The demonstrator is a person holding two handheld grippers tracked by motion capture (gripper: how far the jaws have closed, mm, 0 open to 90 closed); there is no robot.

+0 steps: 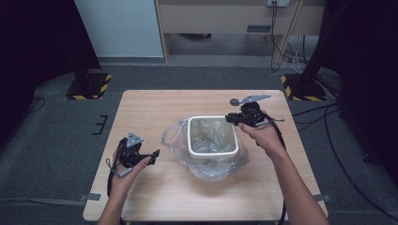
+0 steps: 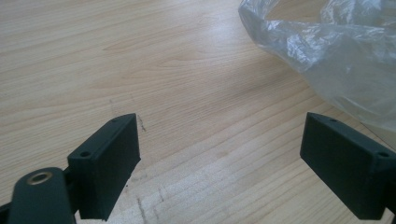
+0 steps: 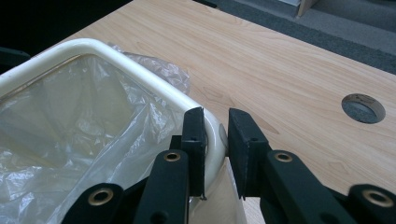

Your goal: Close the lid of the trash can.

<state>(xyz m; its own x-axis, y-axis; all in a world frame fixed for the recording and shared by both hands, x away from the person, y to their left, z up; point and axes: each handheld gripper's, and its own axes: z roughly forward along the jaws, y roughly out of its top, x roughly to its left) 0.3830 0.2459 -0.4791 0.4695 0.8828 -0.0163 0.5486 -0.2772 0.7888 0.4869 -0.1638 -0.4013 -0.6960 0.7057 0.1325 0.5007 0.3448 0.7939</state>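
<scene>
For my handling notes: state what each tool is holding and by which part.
The right tool clamps the white bin's rim at a corner, one jaw inside, one outside. The left tool is open over the table, holding nothing.

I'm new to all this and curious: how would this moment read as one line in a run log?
right gripper: shut on bin rim | left gripper: open over table, beside bag | bag: lines bin

The counter (image 1: 155, 108) is pale wood-grain laminate, smooth and matt, with a few dark scuffs. The bin (image 3: 154, 91) has a glossy cream plastic rim, lined with a thin, crinkled clear plastic bag (image 1: 176, 138) that catches the light. Each hand-held gripper (image 3: 216, 140) is matt black plastic with brass-coloured rivets.
</scene>
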